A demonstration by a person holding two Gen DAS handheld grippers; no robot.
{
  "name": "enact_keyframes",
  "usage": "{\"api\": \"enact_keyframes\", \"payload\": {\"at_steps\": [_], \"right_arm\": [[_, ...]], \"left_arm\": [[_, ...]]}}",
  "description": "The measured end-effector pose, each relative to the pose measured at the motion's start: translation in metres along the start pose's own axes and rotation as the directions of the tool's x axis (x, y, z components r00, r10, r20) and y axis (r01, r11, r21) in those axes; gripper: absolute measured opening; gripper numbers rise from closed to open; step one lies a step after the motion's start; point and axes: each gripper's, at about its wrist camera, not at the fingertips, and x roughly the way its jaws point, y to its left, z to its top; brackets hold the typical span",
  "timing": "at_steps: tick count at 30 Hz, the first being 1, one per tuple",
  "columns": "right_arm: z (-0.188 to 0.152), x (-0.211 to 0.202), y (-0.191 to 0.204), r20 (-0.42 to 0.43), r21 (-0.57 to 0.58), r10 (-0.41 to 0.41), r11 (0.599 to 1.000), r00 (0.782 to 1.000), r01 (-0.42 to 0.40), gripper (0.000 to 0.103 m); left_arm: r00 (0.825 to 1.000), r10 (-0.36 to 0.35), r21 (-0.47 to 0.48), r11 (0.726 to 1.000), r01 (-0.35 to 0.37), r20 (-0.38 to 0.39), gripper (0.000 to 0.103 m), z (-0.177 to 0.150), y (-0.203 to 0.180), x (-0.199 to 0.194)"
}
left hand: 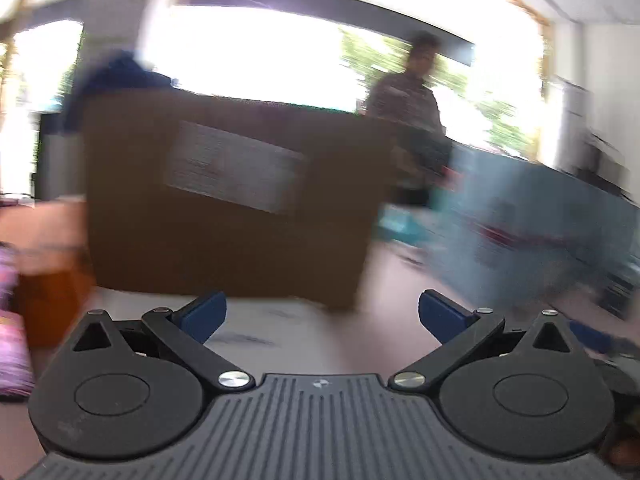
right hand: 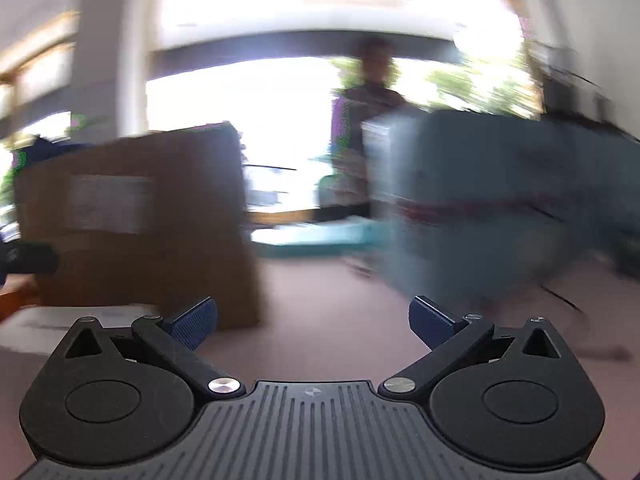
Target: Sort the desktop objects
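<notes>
Both views are motion-blurred. My left gripper [left hand: 322, 316] is open with nothing between its blue pads, held over a white sheet [left hand: 276, 326] on the desk. Just beyond it stands a brown cardboard box [left hand: 224, 200] with a pale label. An orange object [left hand: 52, 304] and a pink patterned one [left hand: 12, 344] sit at the far left. My right gripper [right hand: 313, 322] is open and empty above the pinkish tabletop [right hand: 328, 304]. The same cardboard box [right hand: 136, 224] stands ahead of it to the left, and a teal flat item [right hand: 316, 236] lies farther back.
A large light-blue box [left hand: 532, 236] stands on the right, also seen as the blue box [right hand: 480, 208] in the right wrist view. A person [left hand: 408, 112] stands behind the desk against bright windows. A dark blue cloth [left hand: 108, 76] rests on the cardboard box's top.
</notes>
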Motion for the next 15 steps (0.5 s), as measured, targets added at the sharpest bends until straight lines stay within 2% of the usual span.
{"api": "enact_keyframes", "payload": {"at_steps": [2,4,6,8,9,10,11,13,15], "right_arm": [[-0.011,0.009,-0.029,-0.087,0.029,-0.102,0.994,0.991,0.105,0.103],[-0.022,0.021,-0.051,-0.185,0.004,-0.197,0.98,0.963,0.201,0.103],[-0.034,0.03,-0.066,-0.233,-0.023,-0.278,0.96,0.932,0.28,0.103],[-0.039,0.04,-0.075,-0.301,-0.002,-0.288,0.954,0.909,0.301,0.103],[-0.04,0.044,-0.075,-0.321,-0.004,-0.28,0.956,0.905,0.294,0.103],[-0.041,0.048,-0.074,-0.336,-0.019,-0.278,0.957,0.9,0.289,0.103],[-0.043,0.053,-0.071,-0.357,-0.046,-0.285,0.956,0.889,0.288,0.103],[-0.048,0.061,-0.061,-0.374,-0.114,-0.321,0.947,0.87,0.3,0.103],[-0.05,0.059,-0.061,-0.368,-0.127,-0.323,0.946,0.872,0.298,0.103]], "left_arm": [[0.997,-0.049,0.043,0.998,0.052,-0.064,0.103,-0.013,-0.037,0.025],[0.989,-0.052,0.055,0.997,0.06,-0.135,0.103,-0.029,-0.063,0.053],[0.979,-0.028,0.056,0.998,0.04,-0.2,0.103,-0.046,-0.078,0.078],[0.965,0.016,0.057,0.998,-0.001,-0.261,0.103,-0.063,-0.084,0.102],[0.955,0.04,0.056,0.998,-0.025,-0.293,0.103,-0.071,-0.084,0.112],[0.942,0.063,0.057,0.997,-0.047,-0.329,0.103,-0.078,-0.081,0.122],[0.938,0.079,0.066,0.996,-0.06,-0.338,0.103,-0.083,-0.08,0.126],[0.943,0.103,0.097,0.992,-0.076,-0.316,0.103,-0.089,-0.08,0.128],[0.944,0.112,0.107,0.991,-0.083,-0.31,0.103,-0.09,-0.082,0.127]]}}
